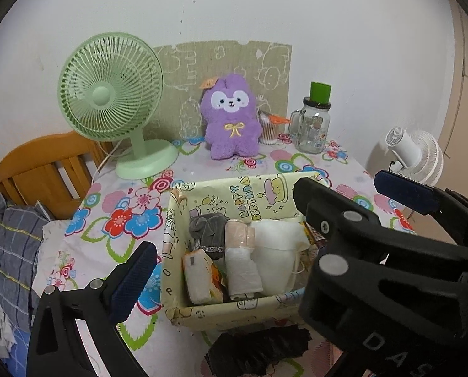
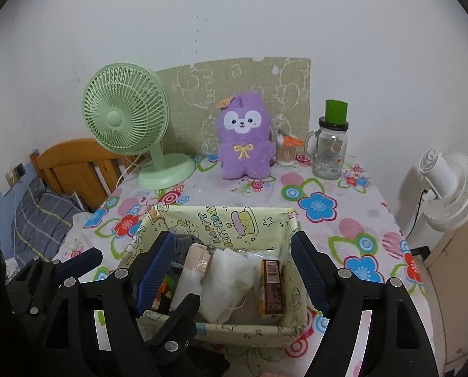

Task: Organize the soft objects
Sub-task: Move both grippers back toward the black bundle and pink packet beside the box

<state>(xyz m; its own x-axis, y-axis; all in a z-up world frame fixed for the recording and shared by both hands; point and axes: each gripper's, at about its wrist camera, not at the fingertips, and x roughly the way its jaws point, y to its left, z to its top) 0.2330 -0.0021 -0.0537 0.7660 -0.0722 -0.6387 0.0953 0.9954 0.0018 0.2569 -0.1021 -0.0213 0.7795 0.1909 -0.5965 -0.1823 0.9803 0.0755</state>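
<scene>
A yellow fabric basket [image 1: 202, 314] [image 2: 234, 330] printed "Happy Birthday" stands on the flowered tablecloth. It holds a grey cloth [image 1: 207, 226], a beige roll [image 1: 238, 234], white cloths [image 1: 277, 257] [image 2: 224, 286], a tissue pack [image 1: 201, 279] and a brown box [image 2: 271, 286]. My right gripper [image 2: 234, 260] hovers open over the basket, with nothing between its blue pads. My left gripper [image 1: 234, 260] is open too, its left finger [image 1: 133, 282] left of the basket; the right gripper hides its other finger. A black cloth [image 1: 259, 352] lies in front of the basket. A purple plush [image 1: 230, 116] [image 2: 244, 138] sits at the back.
At the back stand a green desk fan [image 1: 108, 94], a glass mug jar with a green lid [image 1: 315, 125] and a cup of cotton swabs [image 1: 268, 128]. A white fan [image 2: 447, 188] stands beyond the table's right edge. A wooden headboard [image 1: 36, 166] and a pillow are on the left.
</scene>
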